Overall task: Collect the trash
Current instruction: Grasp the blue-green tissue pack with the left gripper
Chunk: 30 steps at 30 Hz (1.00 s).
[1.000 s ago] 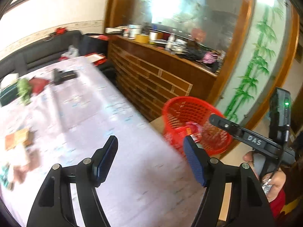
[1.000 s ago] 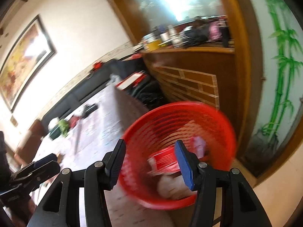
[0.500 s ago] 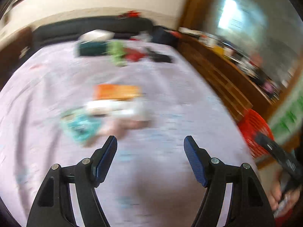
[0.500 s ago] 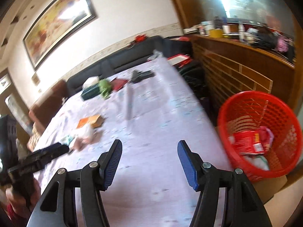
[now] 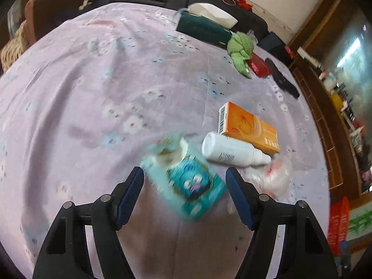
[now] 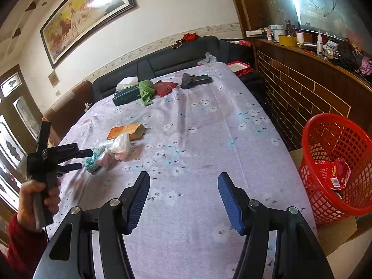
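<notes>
So some trash is in the red basket [image 6: 334, 162] to the right of the empty, wide-apart right gripper [image 6: 183, 200], while the left gripper [image 5: 184, 188], unclenched, straddles a blue packet [image 5: 186, 176], with more trash just past it.

Green cloth [image 6: 146, 91] beside dark tissue box [image 6: 125, 95], framed painting [image 6: 86, 11] above.

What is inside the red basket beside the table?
The red basket holds a crumpled red wrapper with a barcode. Something pale shows beneath it, but the wrapper and the mesh wall cover most of it, so I cannot identify it.
</notes>
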Available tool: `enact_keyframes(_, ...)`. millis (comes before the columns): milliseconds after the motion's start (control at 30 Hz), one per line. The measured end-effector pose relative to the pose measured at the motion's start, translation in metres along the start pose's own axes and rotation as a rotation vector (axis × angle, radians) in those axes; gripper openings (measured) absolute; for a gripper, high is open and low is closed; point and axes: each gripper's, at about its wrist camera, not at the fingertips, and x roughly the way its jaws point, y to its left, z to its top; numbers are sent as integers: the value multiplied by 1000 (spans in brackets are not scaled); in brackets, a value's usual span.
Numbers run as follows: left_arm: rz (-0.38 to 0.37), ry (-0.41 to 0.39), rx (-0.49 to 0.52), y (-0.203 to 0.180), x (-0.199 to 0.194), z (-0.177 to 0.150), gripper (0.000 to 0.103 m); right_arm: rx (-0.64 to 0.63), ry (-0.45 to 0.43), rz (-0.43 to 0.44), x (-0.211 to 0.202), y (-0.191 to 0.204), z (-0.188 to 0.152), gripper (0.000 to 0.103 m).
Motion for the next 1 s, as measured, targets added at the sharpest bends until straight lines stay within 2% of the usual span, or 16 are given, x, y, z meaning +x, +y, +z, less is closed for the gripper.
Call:
enact_keyframes(100, 28, 24, 30, -6, 15, 4, 71, 14, -2, -3, -1, -7, 0, 65)
enact_keyframes(200, 58, -14, 89, -11, 20, 1, 71, 21, -2, -1, -2, -10, 2, 65)
enact_keyframes(267, 72, -37, 118, -12, 20, -1, 63, 18, 1, 6, -2, -8, 4, 65)
enact_keyframes(300, 87, -49, 136, -11, 19, -3, 55, 15, 2, 10, -2, -5, 5, 65)
enact_keyframes(467, 59, -72, 183, 3, 11, -8, 45, -5, 28, 57, 8, 16, 17, 65)
enact_keyframes(533, 44, -115, 171, 14, 4, -9, 40, -22, 43, 78, 14, 29, 21, 66)
enact_keyframes(600, 25, -149, 153, 22, -1, -10, 36, -38, 61, 98, 24, 45, 28, 70)
enact_keyframes(733, 3, -207, 137, 26, -9, -9, 33, -55, 101, 129, 61, 79, 42, 75)
enact_keyframes(833, -10, -229, 132, 28, -13, -10, 33, -20, 167, 165, 102, 96, 50, 75)
enact_keyframes(1000, -15, -256, 138, 28, -19, -11, 33, 46, 220, 176, 160, 115, 58, 74)
